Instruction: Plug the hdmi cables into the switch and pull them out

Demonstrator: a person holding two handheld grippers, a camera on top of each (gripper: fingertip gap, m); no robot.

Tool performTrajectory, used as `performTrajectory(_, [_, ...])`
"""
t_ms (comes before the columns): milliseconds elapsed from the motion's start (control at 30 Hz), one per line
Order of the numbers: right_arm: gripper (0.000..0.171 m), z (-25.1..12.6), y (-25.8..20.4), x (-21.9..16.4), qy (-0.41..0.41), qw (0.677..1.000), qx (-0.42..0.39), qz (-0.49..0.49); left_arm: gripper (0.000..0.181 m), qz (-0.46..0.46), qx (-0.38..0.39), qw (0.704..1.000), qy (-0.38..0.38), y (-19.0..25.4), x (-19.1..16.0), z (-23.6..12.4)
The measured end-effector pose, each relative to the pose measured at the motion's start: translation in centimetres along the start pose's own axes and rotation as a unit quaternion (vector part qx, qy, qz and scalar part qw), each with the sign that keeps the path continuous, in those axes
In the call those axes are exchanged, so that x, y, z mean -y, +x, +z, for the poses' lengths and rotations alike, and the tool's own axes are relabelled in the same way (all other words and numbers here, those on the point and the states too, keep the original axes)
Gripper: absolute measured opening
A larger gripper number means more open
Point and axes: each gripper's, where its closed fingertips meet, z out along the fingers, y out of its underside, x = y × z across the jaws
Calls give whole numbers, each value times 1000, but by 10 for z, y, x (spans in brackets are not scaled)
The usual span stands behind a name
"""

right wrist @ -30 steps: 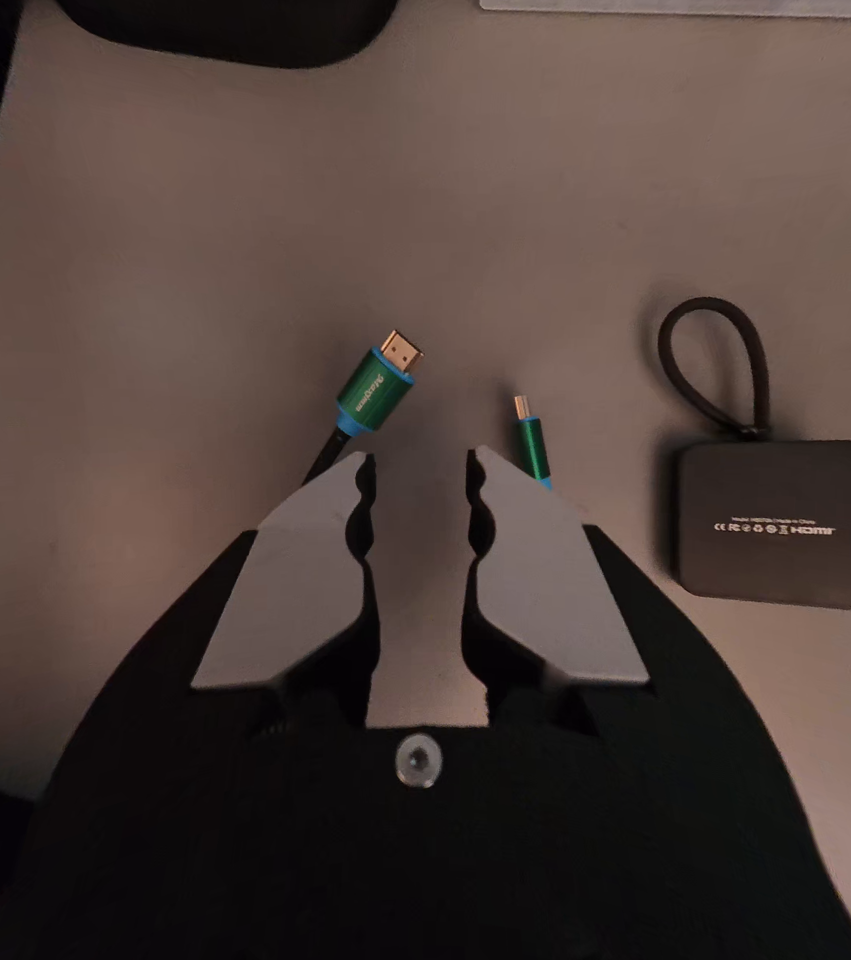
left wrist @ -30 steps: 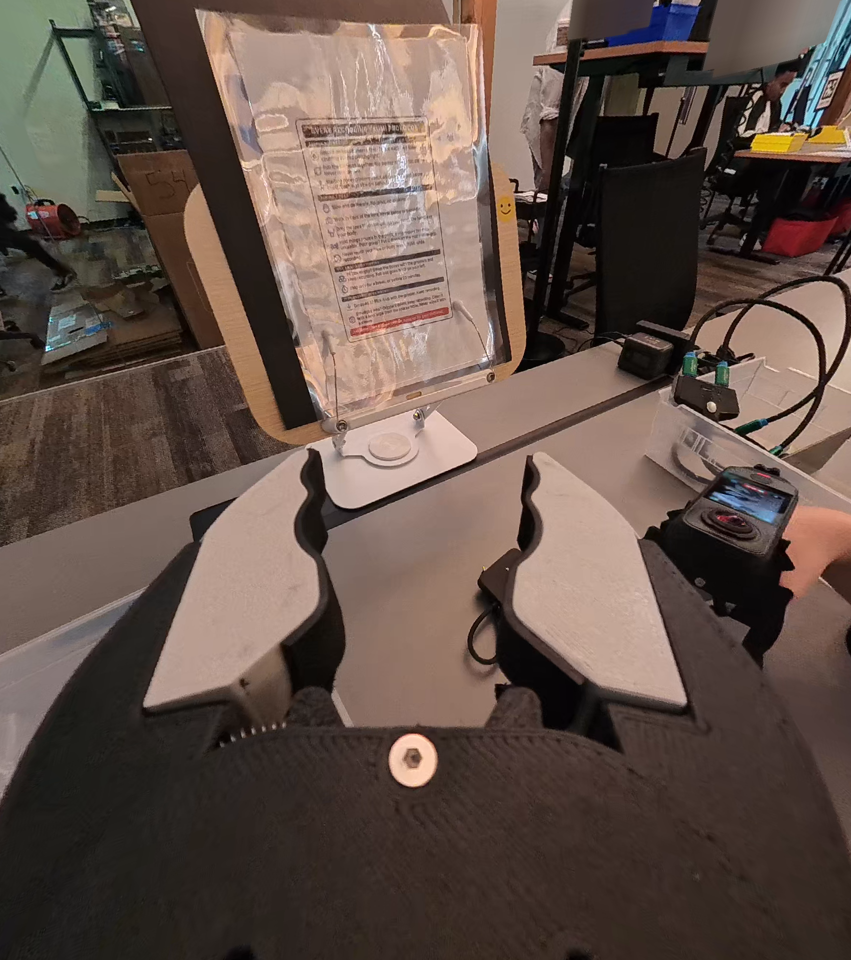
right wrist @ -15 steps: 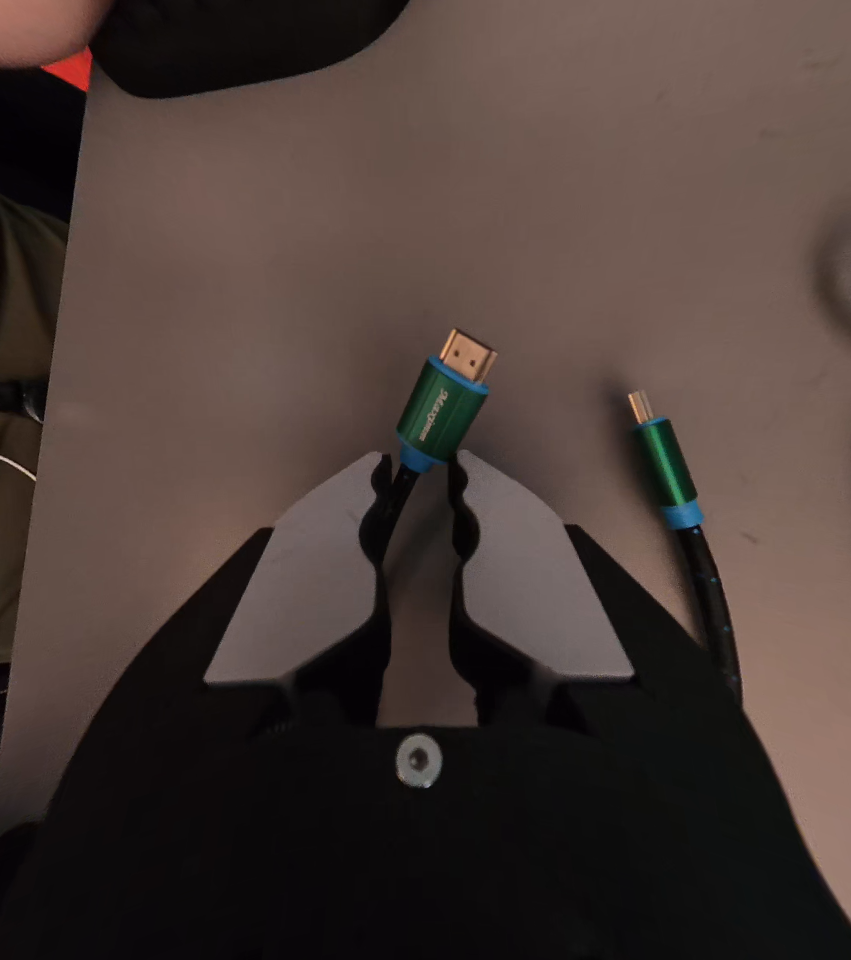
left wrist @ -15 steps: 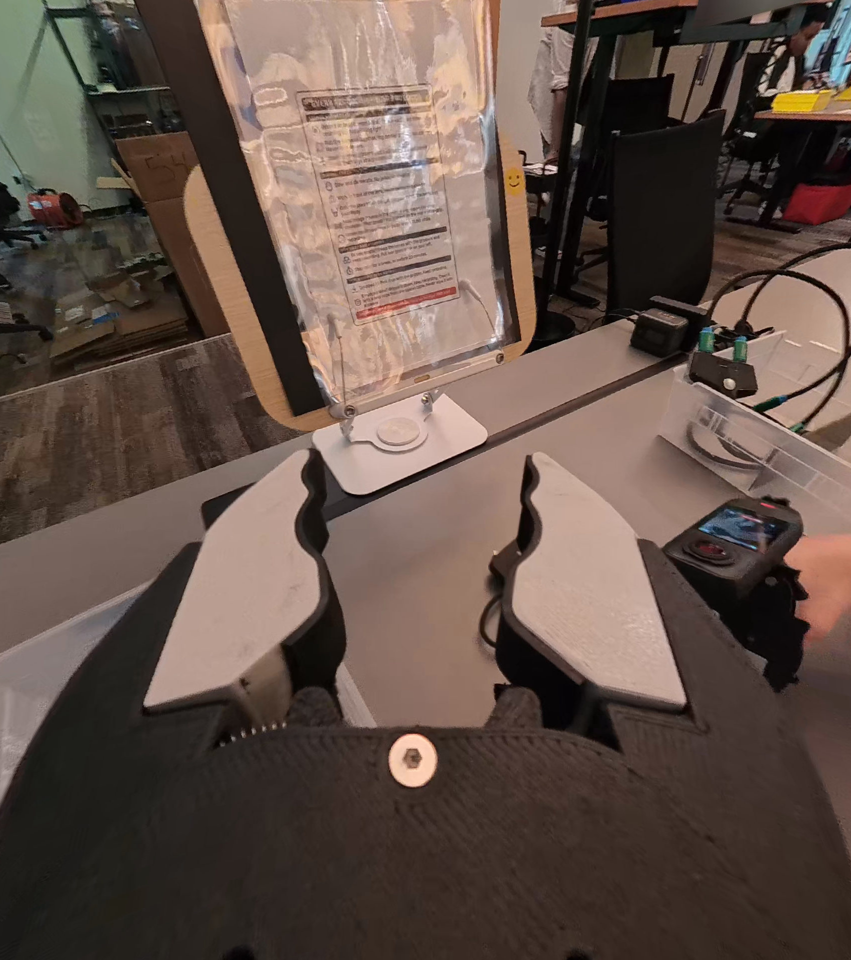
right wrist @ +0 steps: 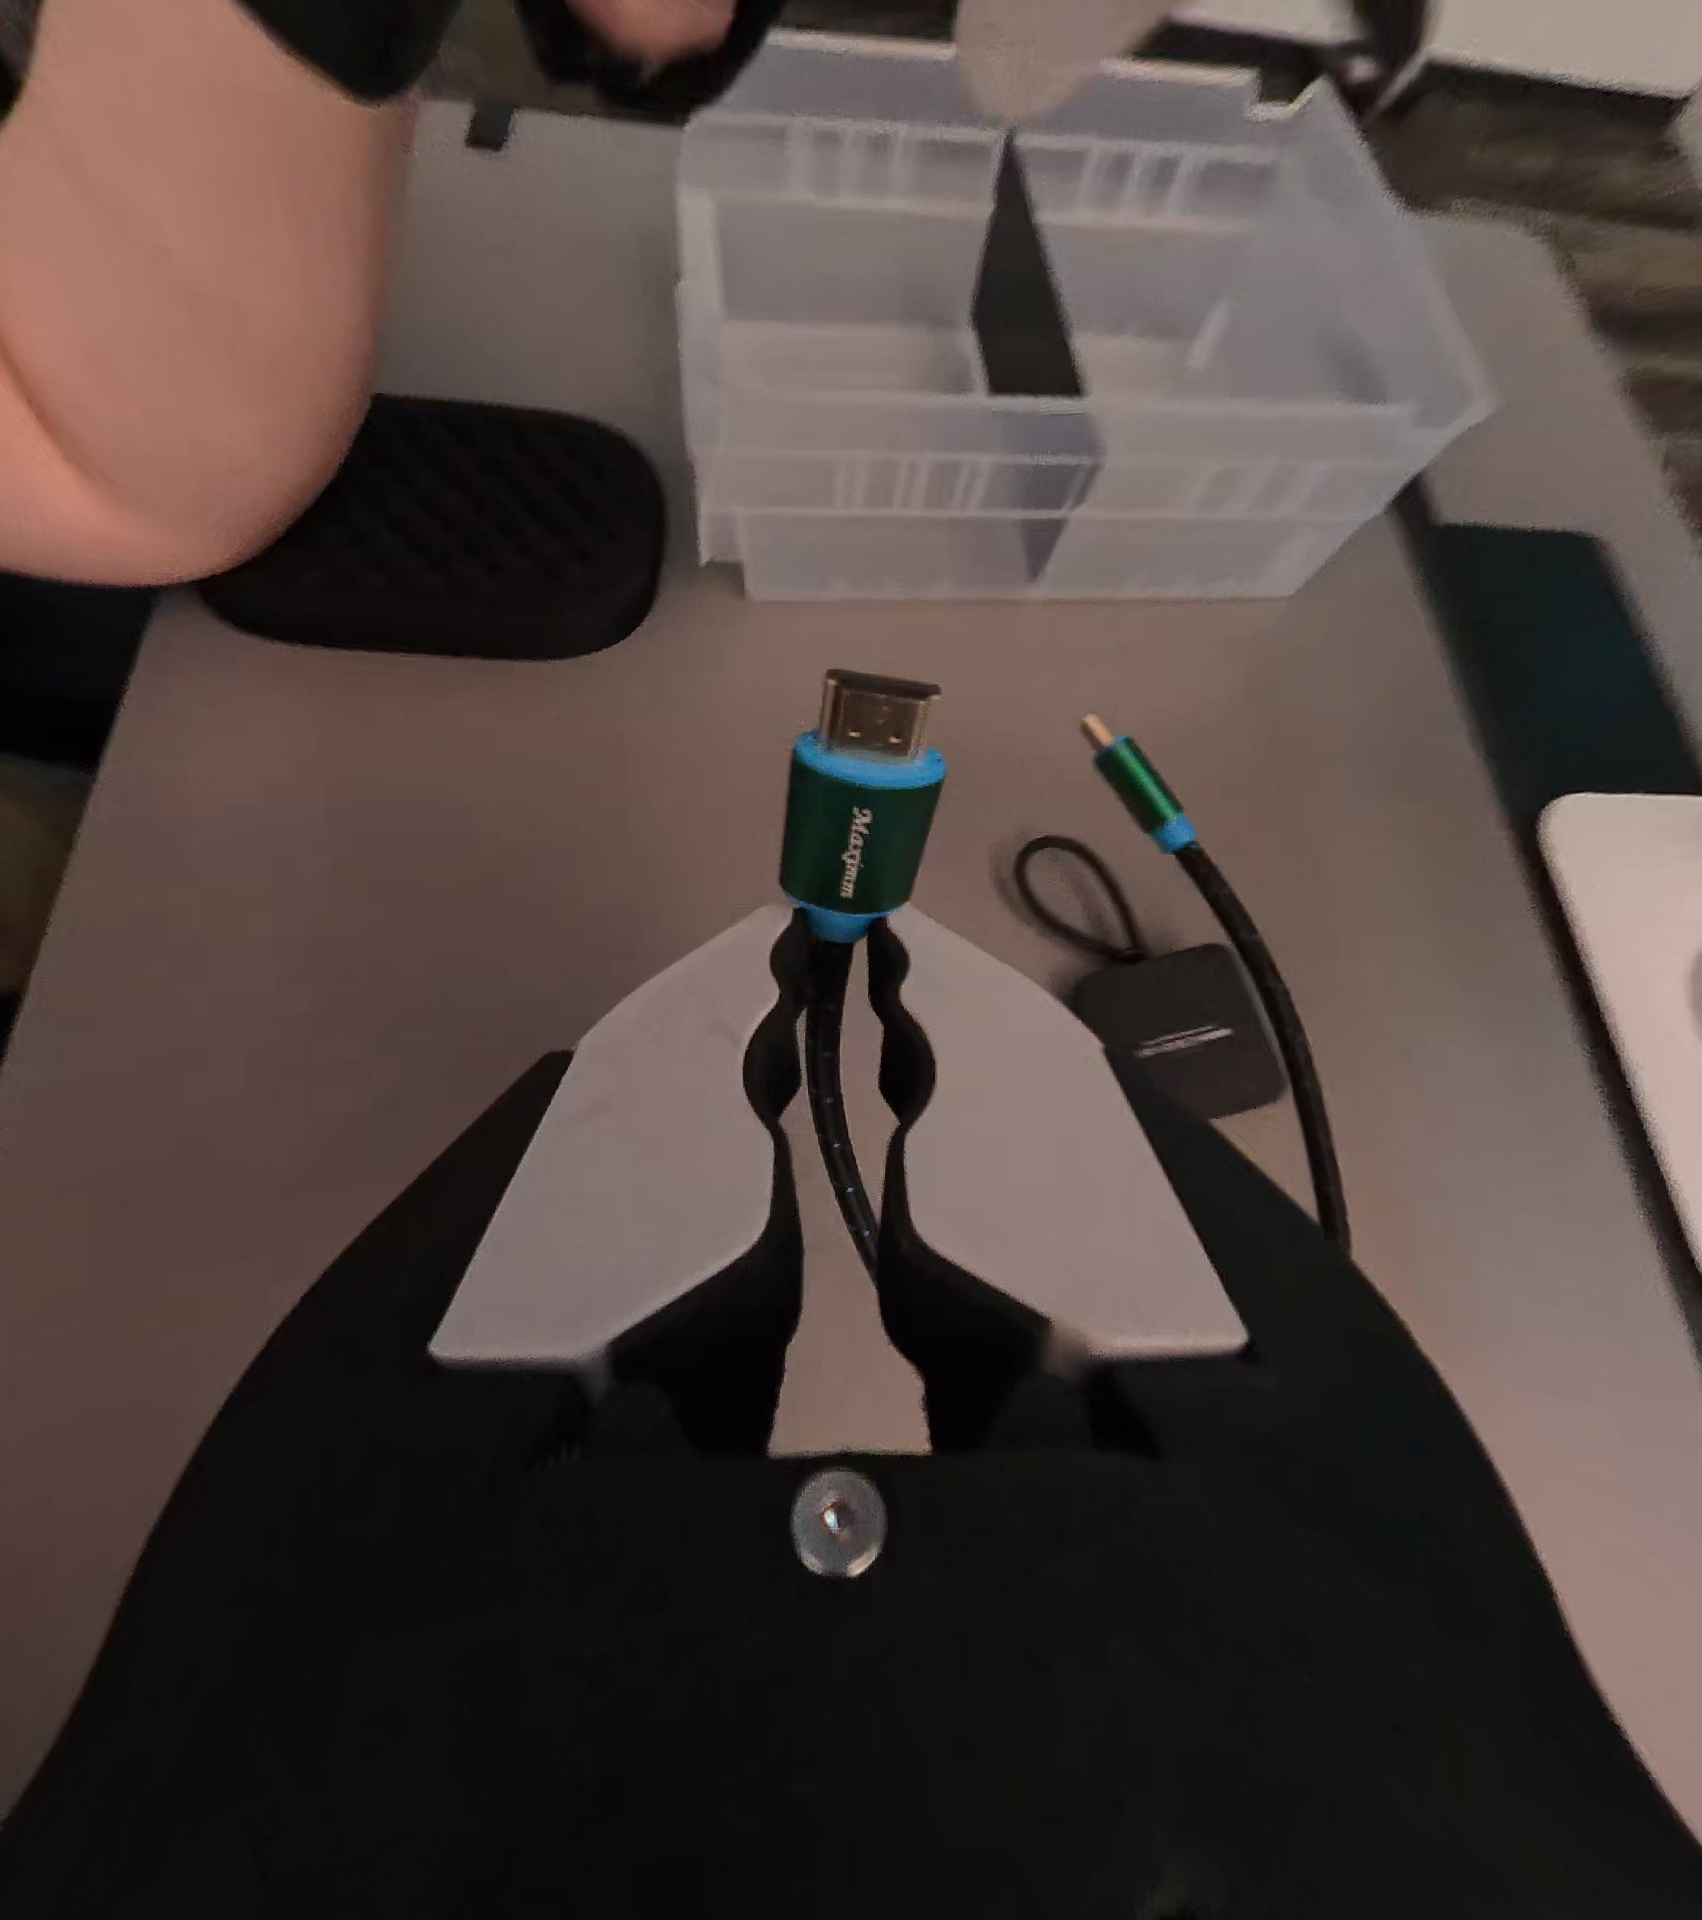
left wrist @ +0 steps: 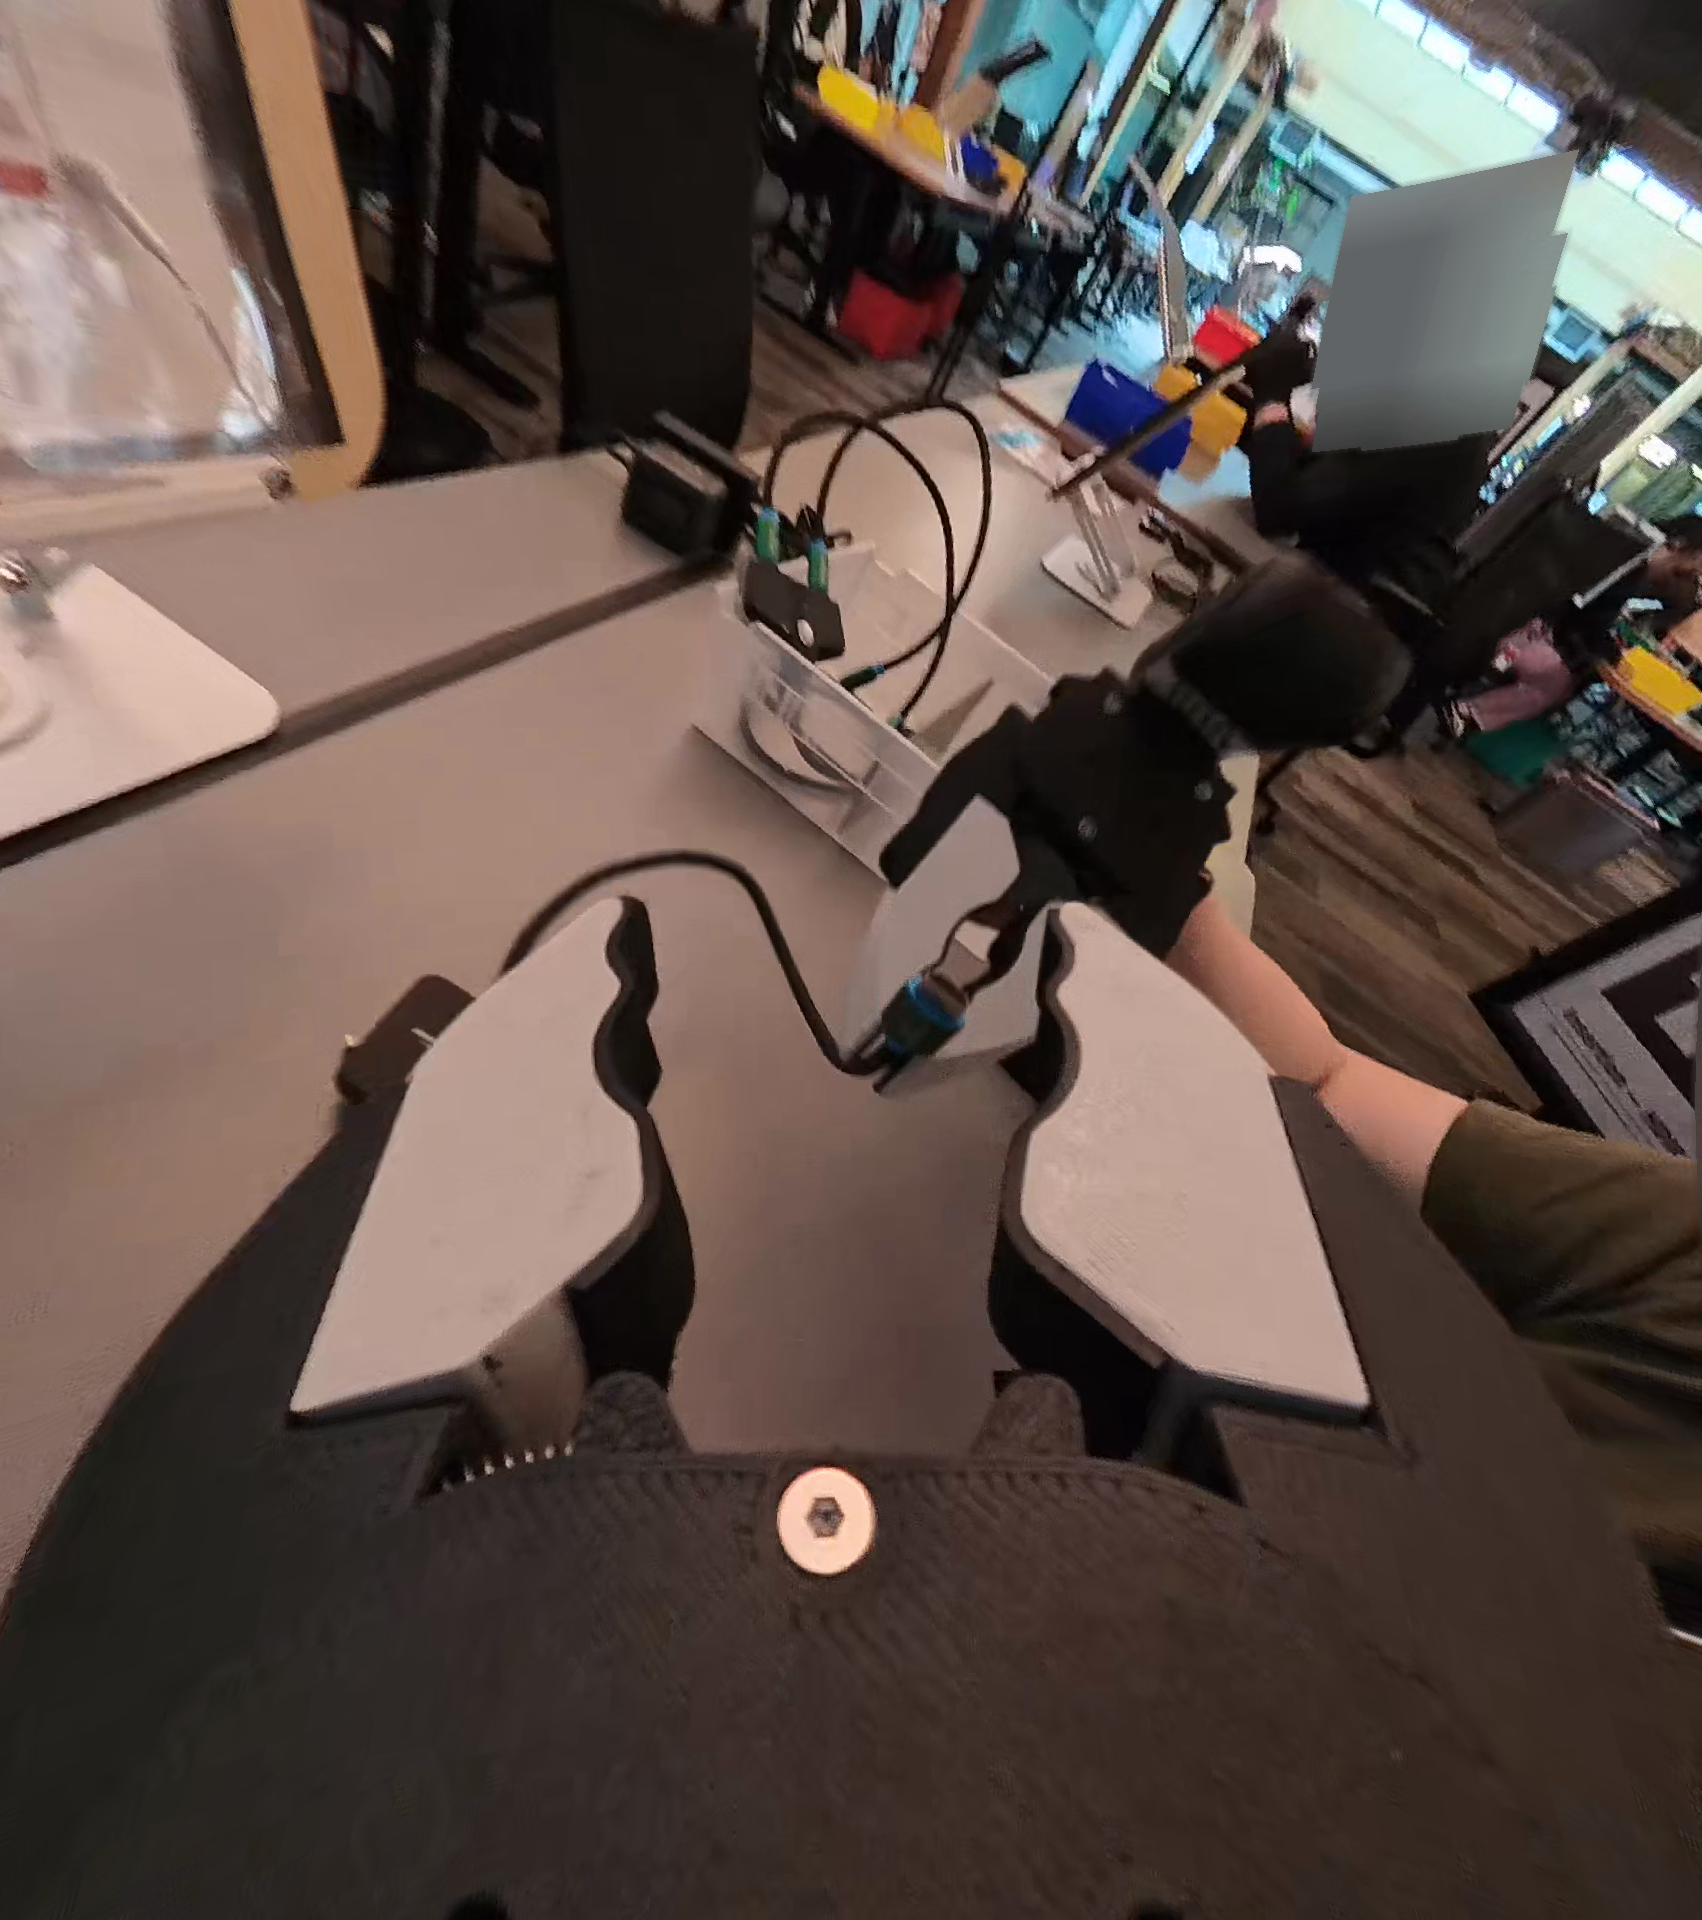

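Observation:
My right gripper [right wrist: 839,927] is shut on the black braided cable just behind a green and blue HDMI plug [right wrist: 862,821], which it holds above the grey table with its metal tip pointing away. A second, thinner green plug [right wrist: 1143,795] lies on the table to the right. The small black switch [right wrist: 1179,1029] with a looped cord lies beside my right finger. My left gripper [left wrist: 842,925] is open and empty above the table. In the left wrist view the right gripper [left wrist: 951,977] holds the plug [left wrist: 920,1018] ahead. The switch [left wrist: 400,1039] is partly hidden behind my left finger.
A clear plastic divided bin [right wrist: 1034,364] stands beyond the plugs, with a black pad [right wrist: 452,530] to its left. A person's arm [right wrist: 120,312] is at the upper left. A white stand base [left wrist: 47,707] sits far left. Another clear bin [left wrist: 826,727] holds a switch with cables plugged in.
My right gripper has shut on the cable behind the green plug and raised it off the table, tilting up. My left gripper has swung to the right and stays open.

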Motion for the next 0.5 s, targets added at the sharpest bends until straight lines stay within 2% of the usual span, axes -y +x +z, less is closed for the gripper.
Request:
performTrajectory(233, [11,-17,16,22,1,993,-118,-17,72,36,14,996,-80,16,-32,42])
performTrajectory(367, [11,-15,20,23,-26,984,-167,-47,67,63,72,990,-106,5,-44,58])
performTrajectory(400, [11,-14,23,21,-38,980,-184,-60,62,67,76,989,-107,3,-44,61])
performTrajectory(467, [11,-13,30,16,-60,971,-219,-81,28,67,43,991,-106,10,-46,65])
performTrajectory(500, [11,-12,32,15,-67,969,-223,-85,19,64,28,991,-112,13,-48,67])
